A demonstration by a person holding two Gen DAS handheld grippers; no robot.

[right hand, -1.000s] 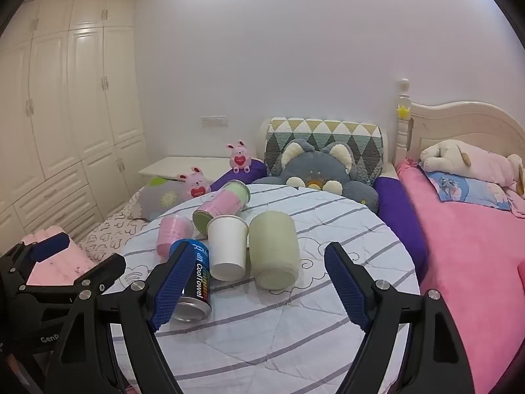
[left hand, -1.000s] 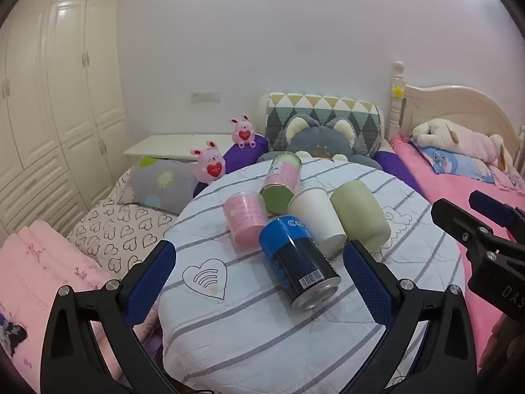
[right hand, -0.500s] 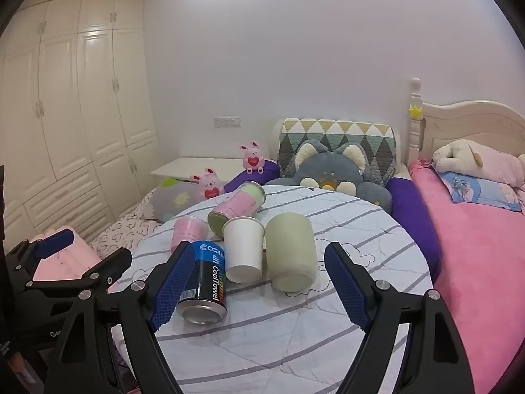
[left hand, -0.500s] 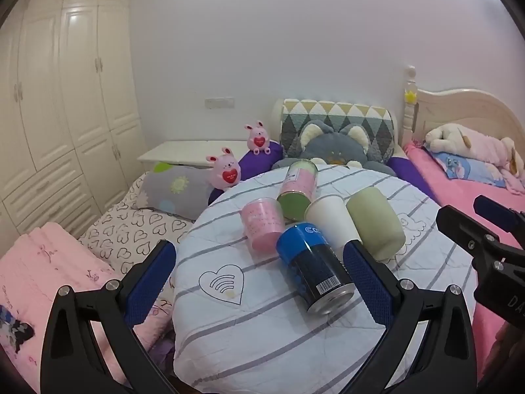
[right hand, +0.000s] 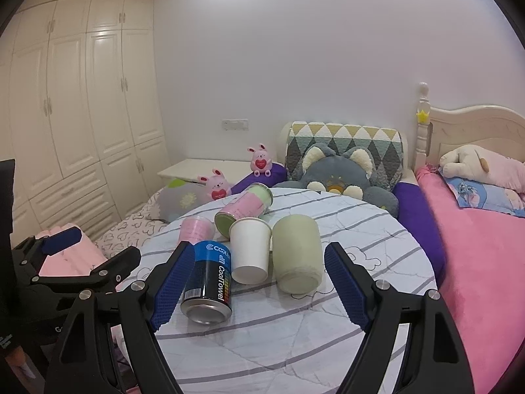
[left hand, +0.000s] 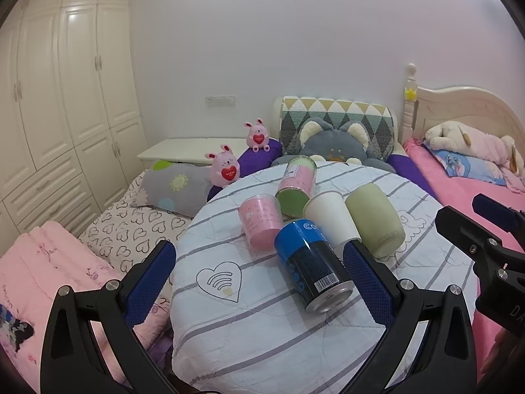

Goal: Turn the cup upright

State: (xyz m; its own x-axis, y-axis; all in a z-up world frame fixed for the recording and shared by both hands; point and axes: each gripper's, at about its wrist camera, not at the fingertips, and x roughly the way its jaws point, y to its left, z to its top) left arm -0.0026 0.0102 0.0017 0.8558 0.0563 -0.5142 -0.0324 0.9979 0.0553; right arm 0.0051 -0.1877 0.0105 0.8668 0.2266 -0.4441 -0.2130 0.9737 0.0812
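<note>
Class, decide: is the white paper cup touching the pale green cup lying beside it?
Cannot tell. In the right wrist view the white paper cup and pale green cup lie side by side; only a dark sliver shows between them.

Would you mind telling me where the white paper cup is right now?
The white paper cup lies on its side mid-table in the right wrist view, between the blue can on its left and the pale green cup on its right.
</note>
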